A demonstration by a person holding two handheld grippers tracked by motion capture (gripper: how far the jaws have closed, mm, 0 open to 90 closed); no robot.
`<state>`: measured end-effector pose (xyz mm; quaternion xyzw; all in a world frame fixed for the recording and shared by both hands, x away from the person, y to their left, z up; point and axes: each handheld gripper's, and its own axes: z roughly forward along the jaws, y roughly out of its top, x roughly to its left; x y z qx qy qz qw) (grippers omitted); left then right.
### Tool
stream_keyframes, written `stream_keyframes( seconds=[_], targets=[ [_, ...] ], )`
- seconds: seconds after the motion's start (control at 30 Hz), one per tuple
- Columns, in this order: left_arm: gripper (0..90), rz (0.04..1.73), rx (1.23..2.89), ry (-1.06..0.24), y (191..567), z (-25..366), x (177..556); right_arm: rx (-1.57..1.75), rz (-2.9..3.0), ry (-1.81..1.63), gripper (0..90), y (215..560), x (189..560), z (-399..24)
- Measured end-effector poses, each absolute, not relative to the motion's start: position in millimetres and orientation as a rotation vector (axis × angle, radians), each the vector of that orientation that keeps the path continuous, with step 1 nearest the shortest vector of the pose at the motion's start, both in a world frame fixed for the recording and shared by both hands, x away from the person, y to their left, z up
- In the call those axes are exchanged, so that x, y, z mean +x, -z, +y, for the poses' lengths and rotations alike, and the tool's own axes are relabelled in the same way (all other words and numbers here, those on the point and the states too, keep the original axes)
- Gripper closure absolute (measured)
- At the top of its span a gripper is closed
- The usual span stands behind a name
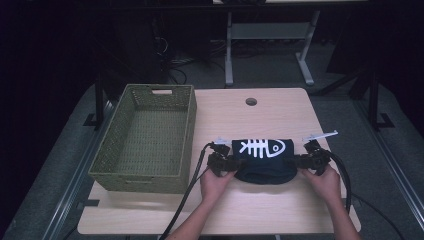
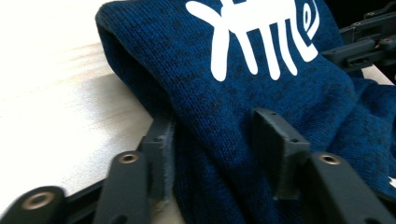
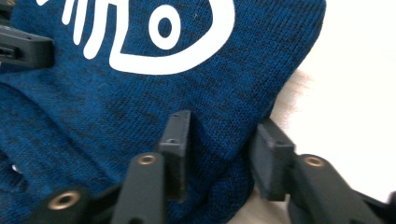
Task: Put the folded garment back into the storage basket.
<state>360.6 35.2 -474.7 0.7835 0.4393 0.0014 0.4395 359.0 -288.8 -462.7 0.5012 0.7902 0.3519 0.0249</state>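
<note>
Two tongs grip one folded blue knit cloth point(image 1: 263, 159) with a white fishbone print, which lies on the surface point(image 1: 260, 112) just right of a green basket point(image 1: 150, 137). We see the left tongs point(image 1: 229, 161) at the cloth's nine o'clock edge, clamped on a fold of the knit point(image 2: 219, 140). The right tongs point(image 1: 300, 161) sit at its three o'clock edge, likewise clamped on the cloth point(image 3: 219, 135). Both hands point(image 1: 216, 184) rest low on the surface.

Both hands low near the table edge, left gripper point(image 1: 223, 161) and right gripper point(image 1: 306, 160) pointing inward at each other, jaws clamped.
</note>
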Motion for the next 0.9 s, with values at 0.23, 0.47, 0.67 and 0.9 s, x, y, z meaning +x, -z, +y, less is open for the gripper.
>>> stream_keyframes(
  seconds=[0.23,0.47,0.67,0.9],
  targets=[
    [62.8,1.091,1.947,0.007,473,36,359,1.576,2.466,-1.119,72.6,462,357,-287],
    [68.3,1.103,1.939,0.009,470,39,358,1.563,2.480,-1.170,73.5,456,352,-288],
    [70.1,1.097,1.940,0.010,463,41,357,1.534,2.476,-1.201,73.7,445,346,-288],
    [70.3,1.069,1.940,0.007,450,42,354,1.518,2.468,-1.217,73.7,435,341,-289]
  ],
)
